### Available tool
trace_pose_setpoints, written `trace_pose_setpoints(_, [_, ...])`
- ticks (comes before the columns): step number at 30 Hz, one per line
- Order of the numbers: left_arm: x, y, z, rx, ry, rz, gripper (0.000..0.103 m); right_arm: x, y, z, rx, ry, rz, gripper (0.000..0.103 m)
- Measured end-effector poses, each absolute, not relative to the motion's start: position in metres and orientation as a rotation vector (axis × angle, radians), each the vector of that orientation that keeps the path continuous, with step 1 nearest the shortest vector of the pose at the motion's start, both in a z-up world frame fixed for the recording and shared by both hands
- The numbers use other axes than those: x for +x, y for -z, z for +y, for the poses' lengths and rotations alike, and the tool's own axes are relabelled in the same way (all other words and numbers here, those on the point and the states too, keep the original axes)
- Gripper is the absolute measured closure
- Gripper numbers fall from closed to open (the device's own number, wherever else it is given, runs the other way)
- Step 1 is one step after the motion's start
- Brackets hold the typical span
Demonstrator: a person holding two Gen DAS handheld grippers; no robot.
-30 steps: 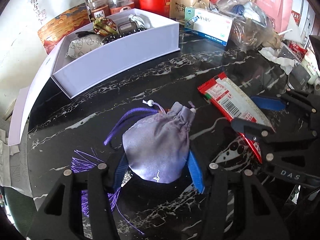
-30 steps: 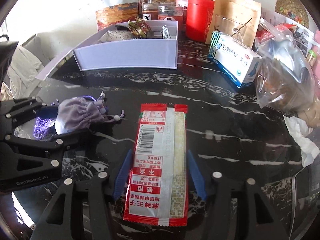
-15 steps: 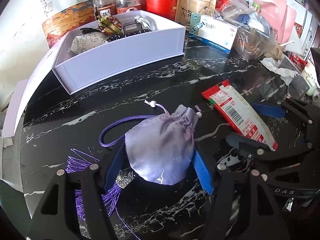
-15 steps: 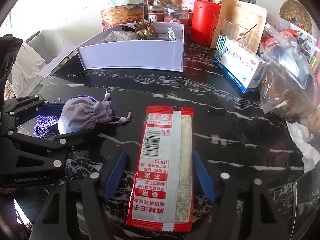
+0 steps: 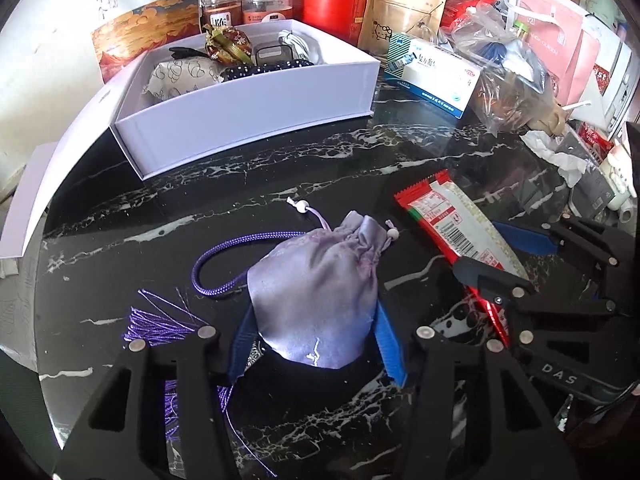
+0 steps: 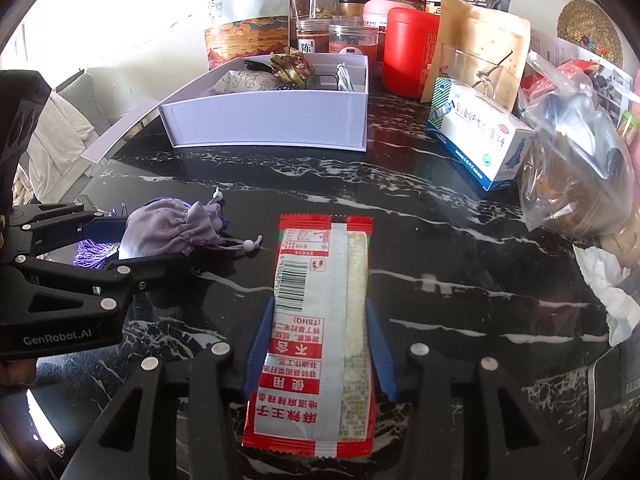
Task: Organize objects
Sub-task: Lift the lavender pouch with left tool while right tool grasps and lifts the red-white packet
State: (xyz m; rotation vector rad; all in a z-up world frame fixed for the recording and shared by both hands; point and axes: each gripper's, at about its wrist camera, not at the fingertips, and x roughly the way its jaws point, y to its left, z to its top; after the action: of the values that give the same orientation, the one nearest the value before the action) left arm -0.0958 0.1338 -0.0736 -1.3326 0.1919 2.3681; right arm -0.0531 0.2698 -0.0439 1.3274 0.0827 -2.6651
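Observation:
My left gripper (image 5: pixel 314 342) is shut on a lilac drawstring pouch (image 5: pixel 316 296) with a purple cord and tassel (image 5: pixel 156 324), held over the black marble table (image 5: pixel 248 184). My right gripper (image 6: pixel 318 340) is shut on a red-and-silver snack packet (image 6: pixel 320 320), which lies flat between its blue pads. The pouch also shows in the right wrist view (image 6: pixel 168 228), and the packet also shows in the left wrist view (image 5: pixel 452 224). A white open box (image 5: pixel 248 108) with several small items stands at the back; it also shows in the right wrist view (image 6: pixel 272 120).
Behind the box stand jars, a red canister (image 6: pixel 408 52) and paper pouches. A white-and-blue medicine box (image 6: pixel 480 136) and a clear plastic bag (image 6: pixel 576 172) crowd the right side. The box lid (image 5: pixel 24 200) lies at the left edge.
Both grippers have risen and moved toward the white box. The pouch and the packet stay between their pads, and the pouch cord has trailed along.

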Motion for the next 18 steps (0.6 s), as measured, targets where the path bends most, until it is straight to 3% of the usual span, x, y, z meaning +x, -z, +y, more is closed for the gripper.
trace_pose_setpoints(18, [-0.090,0.037,0.127,-1.313,-2.432,0.215,0.052,-0.040,0.013,0.274,1.267,2.665,0.067,0.057])
